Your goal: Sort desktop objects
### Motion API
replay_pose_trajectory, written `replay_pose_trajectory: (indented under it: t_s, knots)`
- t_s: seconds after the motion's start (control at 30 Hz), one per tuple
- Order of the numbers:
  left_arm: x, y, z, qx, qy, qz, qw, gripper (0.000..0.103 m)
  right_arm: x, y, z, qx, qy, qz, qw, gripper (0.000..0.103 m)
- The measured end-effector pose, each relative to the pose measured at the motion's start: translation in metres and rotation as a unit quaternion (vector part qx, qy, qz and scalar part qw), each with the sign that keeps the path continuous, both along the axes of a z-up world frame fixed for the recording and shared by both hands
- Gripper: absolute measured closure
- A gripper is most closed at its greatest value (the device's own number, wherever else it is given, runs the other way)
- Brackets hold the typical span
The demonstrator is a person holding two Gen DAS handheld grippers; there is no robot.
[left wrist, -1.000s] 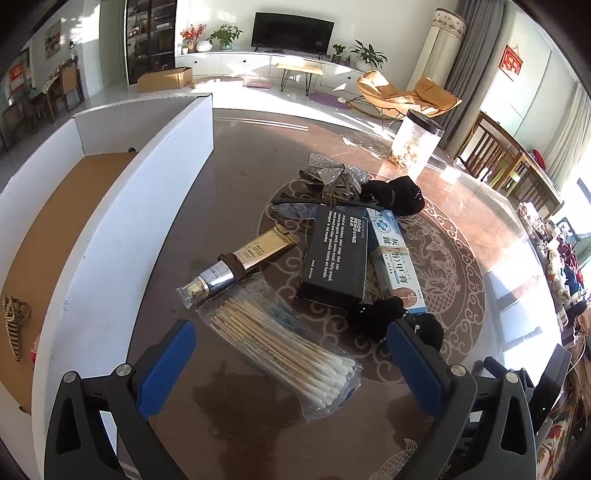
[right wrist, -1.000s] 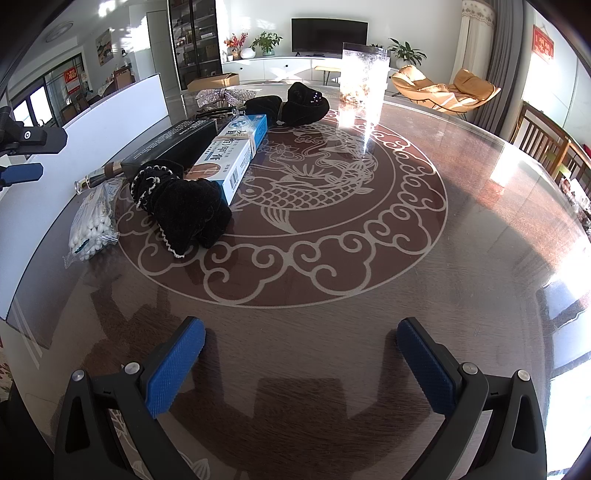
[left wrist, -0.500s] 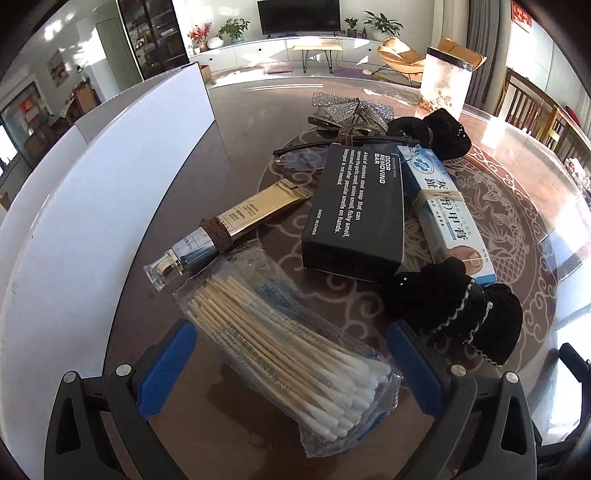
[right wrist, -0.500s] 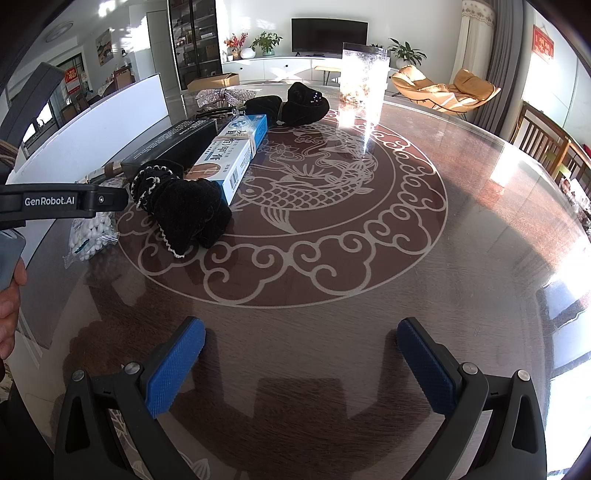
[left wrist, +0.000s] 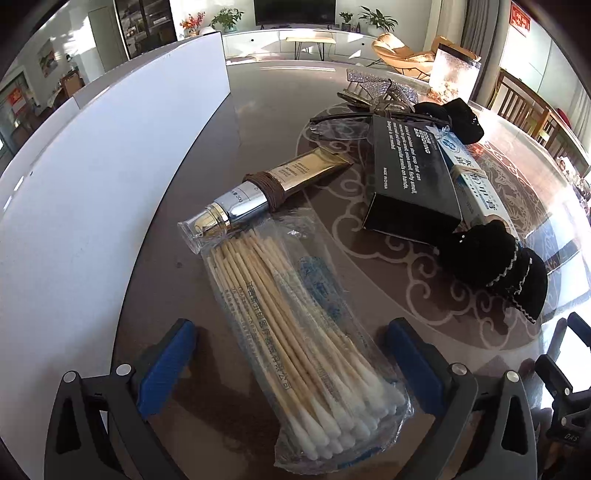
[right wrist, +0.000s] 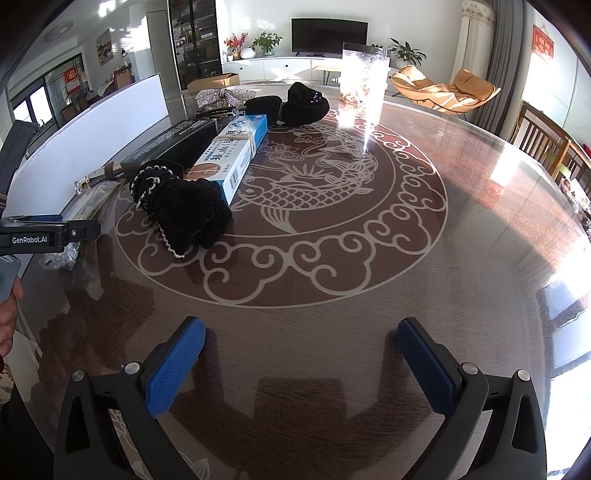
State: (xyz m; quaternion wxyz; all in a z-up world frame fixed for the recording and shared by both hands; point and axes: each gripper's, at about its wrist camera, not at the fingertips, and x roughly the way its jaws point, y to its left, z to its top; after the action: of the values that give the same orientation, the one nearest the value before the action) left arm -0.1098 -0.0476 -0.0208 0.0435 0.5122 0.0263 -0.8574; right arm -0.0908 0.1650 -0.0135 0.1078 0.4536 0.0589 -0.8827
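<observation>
We've got the left gripper (left wrist: pixel 291 358) angled down low over the table, fingers spread wide with nothing clamped. The bag of cotton swabs (left wrist: pixel 295 339) lies right between them, its white-tipped end nearest the camera and the stick end running away past the fingertips. Just beyond the far end of the bag sits a gold cosmetic tube (left wrist: pixel 266 194) with a silver pump, and off past the right finger are a black soap box (left wrist: pixel 410 177), a blue toothpaste box (left wrist: pixel 472 184) lying against it and a black scrunchie (left wrist: pixel 495 266). A white board (left wrist: pixel 92 177) runs along outside the left finger.

Our right gripper (right wrist: pixel 301 360) hangs over a bare stretch of table, fingers also wide apart and holding nothing; the pile is well ahead and out past its left finger. A hand (right wrist: pixel 9 314) shows at the left edge.

The table (right wrist: pixel 406 295) is glossy brown glass with a pale fish-and-cloud pattern, in a sunlit living room with a TV (right wrist: pixel 328 31) and a tan lounge chair (right wrist: pixel 443 88).
</observation>
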Motion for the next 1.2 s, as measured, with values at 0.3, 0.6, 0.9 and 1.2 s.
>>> replay_pose_trajectory:
  t_s: [0.3,0.6,0.9,1.2]
  knots:
    - [0.0022,0.0051,-0.0009,-0.005,0.028,-0.012,0.9995,0.0,0.0,0.0,0.0,0.0,0.0,0.0,1.0,0.0]
    - [0.003,0.0032,-0.0039,-0.007,0.053,-0.015,0.9984,0.0,0.0,0.0001,0.0001,0.0,0.0,0.0,1.0,0.0]
    - [0.0035,0.0028,-0.0042,-0.008,0.056,-0.018,0.9982,0.0,0.0,0.0002,0.0001,0.0,0.0,0.0,1.0,0.0]
    - [0.0058,0.0025,-0.0039,-0.007,0.058,-0.019,0.9981,0.0,0.0001,0.0002,0.0002,0.0,0.0,0.0,1.0,0.0]
